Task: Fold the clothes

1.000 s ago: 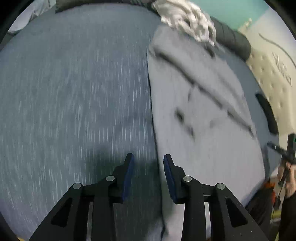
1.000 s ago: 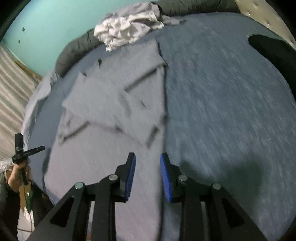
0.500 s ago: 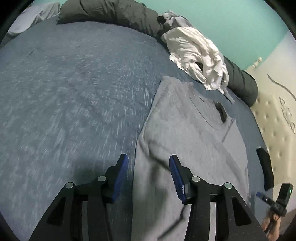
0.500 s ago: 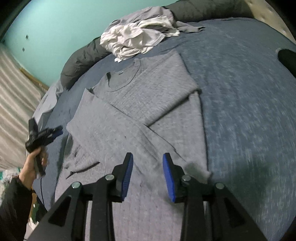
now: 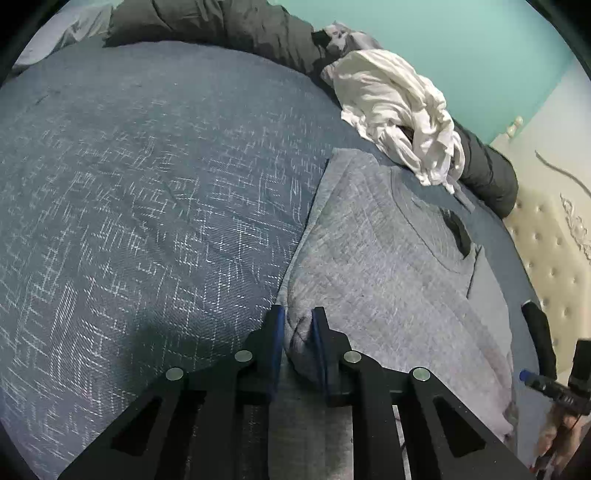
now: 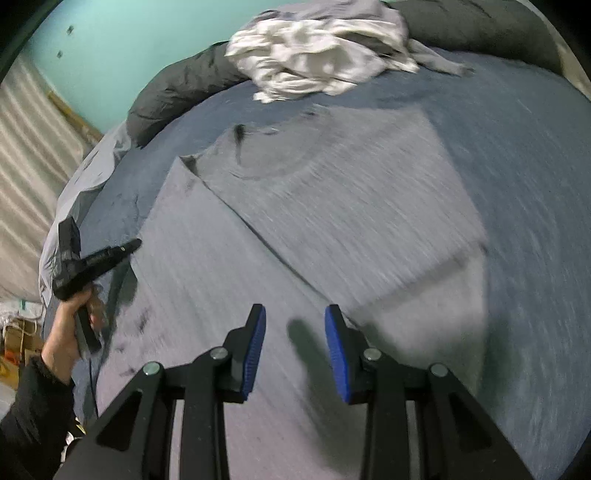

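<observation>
Bedspread point(image 5: 155, 206) first, a wide blue weave taking the whole left side, with a dark rolled duvet point(image 5: 229, 29) along its far edge. Moving rightward, the left gripper point(image 5: 298, 334) has its blue pads pinched together on a bunched edge of the grey sweater point(image 5: 388, 266), low on the garment's left side; the cloth puckers between the pads. The sweater lies spread on the bed, neckline away from the person, with at least one sleeve already laid across the body as a diagonal flap. Beyond its collar sits a crumpled white garment point(image 5: 399, 107), touching or just short of the shoulder.

Further right, the right gripper point(image 6: 293, 345) hovers over the sweater's lower half with its pads well apart and nothing between them. That view is blurred, so I cannot tell how close it is to the cloth.

The step in hand, as I judge it, is taking hold of the lower part for a fold toward the collar, or a fold in from the side; the pictures fit either. To do it well, the right gripper should take a matching amount of cloth, level with the left's hold, catching every layer so the crossed sleeve travels with the body. Both should then lift evenly and lay the fold down square, clear of the white garment.
</observation>
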Motion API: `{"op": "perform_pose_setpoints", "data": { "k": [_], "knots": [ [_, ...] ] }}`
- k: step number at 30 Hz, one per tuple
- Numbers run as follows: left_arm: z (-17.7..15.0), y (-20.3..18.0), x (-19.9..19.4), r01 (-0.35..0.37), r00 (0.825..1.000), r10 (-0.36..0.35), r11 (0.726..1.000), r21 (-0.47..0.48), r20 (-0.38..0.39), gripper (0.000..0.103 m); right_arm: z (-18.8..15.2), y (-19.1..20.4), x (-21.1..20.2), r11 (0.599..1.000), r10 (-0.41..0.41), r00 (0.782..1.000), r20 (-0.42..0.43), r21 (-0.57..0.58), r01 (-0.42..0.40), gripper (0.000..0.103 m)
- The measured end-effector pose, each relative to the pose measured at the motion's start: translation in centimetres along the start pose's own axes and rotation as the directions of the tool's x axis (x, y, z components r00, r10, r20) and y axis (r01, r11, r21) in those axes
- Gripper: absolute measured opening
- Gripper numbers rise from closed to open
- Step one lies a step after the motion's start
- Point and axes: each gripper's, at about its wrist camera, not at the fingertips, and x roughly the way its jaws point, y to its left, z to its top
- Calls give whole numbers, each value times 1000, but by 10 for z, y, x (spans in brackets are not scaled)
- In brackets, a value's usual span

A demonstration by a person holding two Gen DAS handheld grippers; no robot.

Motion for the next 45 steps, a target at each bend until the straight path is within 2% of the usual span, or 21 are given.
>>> {"op": "perform_pose_setpoints", "data": {
  "k": [5, 9, 16, 21, 26, 28, 29, 32, 35, 42, 45],
  "knots": [
    [-11, 9, 1, 31, 999, -29, 998, -52, 44, 16, 42, 36, 35, 997, 30, 1000, -5, -69, -31, 38],
    [-11, 11, 5, 34, 999, -32, 997, -72, 30, 16, 86, 76, 73, 989, 77, 997, -9, -124, -78, 46],
    [-13, 12, 7, 40, 999, -38, 996, -76, 31, 16, 148, 135, 140, 979, 84, 994, -69, -181, -95, 48],
    [-14, 11, 6, 32, 999, -30, 997, -69, 32, 16, 173, 155, 179, 980, 75, 991, -115, -176, -94, 49],
    [-13, 14, 6, 50, 998, -47, 995, -85, 31, 16, 183, 163, 209, 979, 79, 988, -136, -178, -103, 49],
    [-13, 14, 6, 47, 999, -45, 996, -81, 31, 16, 185, 163, 218, 978, 91, 986, -142, -174, -115, 33],
    [-13, 14, 6, 48, 998, -46, 996, -81, 30, 16, 185, 163, 222, 977, 98, 985, -145, -172, -123, 14],
    [-13, 16, 5, 63, 998, -60, 993, -97, 29, 16, 185, 165, 229, 975, 112, 983, -142, -174, -136, 6],
    [-12, 17, 6, 70, 997, -67, 992, -104, 28, 16, 189, 172, 233, 971, 118, 985, -124, -194, -141, 5],
    [-12, 17, 7, 64, 998, -61, 992, -106, 29, 16, 193, 185, 261, 966, 16, 992, -124, -255, -47, 4],
    [-12, 19, 8, 73, 997, -70, 991, -116, 27, 16, 190, 184, 270, 964, 1, 993, -114, -265, -31, 4]
  ]
}}
